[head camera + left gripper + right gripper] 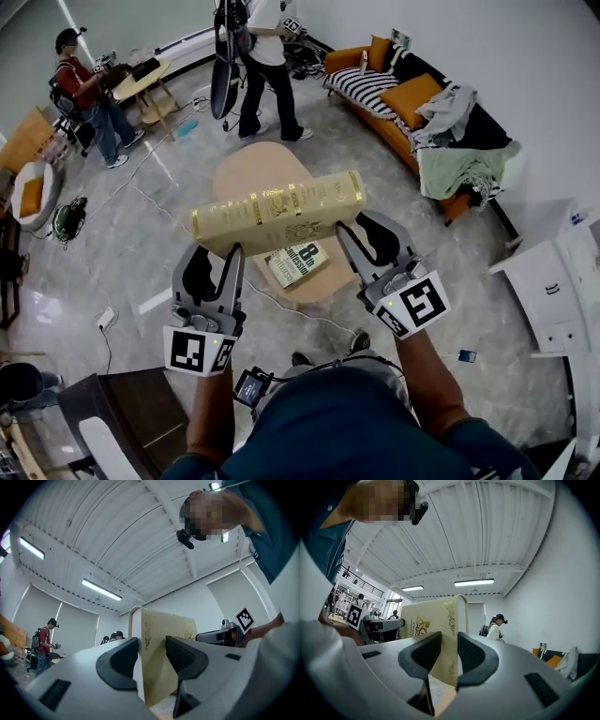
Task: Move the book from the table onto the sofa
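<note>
Sofa point(394, 105) up at the top right, well apart from the action and crowded with cushions and loose clothes, and that's the worry: I'd judge it a long carry, and the landing spot looks tight. Table point(246, 169) sits directly below, round and pale, a second book point(298, 263) lying on it near the edge. Now the book point(278, 214) itself: big, cream and gold, up in the air above the table, spine towards the head view, running level between the two hands. Left gripper point(214, 265) has its jaws clamped on the left end, right gripper point(371, 240) has its jaws clamped on the right end, both set wide around the thick covers. From the left gripper view the book point(171, 630) stands upright between the pads; from the right gripper view the same book point(426, 616) fills the gap, pads against both faces. Trouble, to my eye, comes if the hands drift apart or one pinch slackens: an end slips out, the heavy volume swings and drops onto the table.
</note>
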Motion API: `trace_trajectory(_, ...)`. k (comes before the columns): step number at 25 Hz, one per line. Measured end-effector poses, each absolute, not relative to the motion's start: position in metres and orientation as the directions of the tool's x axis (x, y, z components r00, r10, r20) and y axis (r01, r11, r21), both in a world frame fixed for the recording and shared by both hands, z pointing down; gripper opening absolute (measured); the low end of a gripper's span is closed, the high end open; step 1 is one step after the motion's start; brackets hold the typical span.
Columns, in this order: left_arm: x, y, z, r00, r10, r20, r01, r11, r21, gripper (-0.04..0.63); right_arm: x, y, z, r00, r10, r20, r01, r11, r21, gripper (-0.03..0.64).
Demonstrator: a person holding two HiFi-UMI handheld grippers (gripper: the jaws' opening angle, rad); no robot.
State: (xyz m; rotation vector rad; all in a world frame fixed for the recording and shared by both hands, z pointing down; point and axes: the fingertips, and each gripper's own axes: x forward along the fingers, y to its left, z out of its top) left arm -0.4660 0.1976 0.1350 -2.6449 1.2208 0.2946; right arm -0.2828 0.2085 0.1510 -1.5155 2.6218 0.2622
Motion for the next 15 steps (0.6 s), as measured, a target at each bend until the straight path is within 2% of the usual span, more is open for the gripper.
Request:
trace_trajectory(7, -0.378, 0.208, 0.131, 0.71, -0.651, -0.268, -0.695, -0.709, -0.119, 0.178, -0.197, 0.237, 0.148, -0.41, -0.895, -0.175, -0.912, 0.4, 0.093, 0.118)
trace_trajectory(12, -0.274, 0.216, 0.134, 0.763, -0.594, -0.253, -0.635, -0.762, -0.127, 0.178, -0.096, 0.259, 0.15, -0.333, -0.925, -0.182, -0.943, 0.322, 0.084, 0.118)
trace_trajectory(15, -0.248, 0.218, 0.128, 0.788, -0.558, -0.26, -0.602, -0.788, -0.13, 0.178, -0.072, 0.27, 0.146, -0.292, -0.939, -0.181, -0.956, 0.282, 0.081, 0.118)
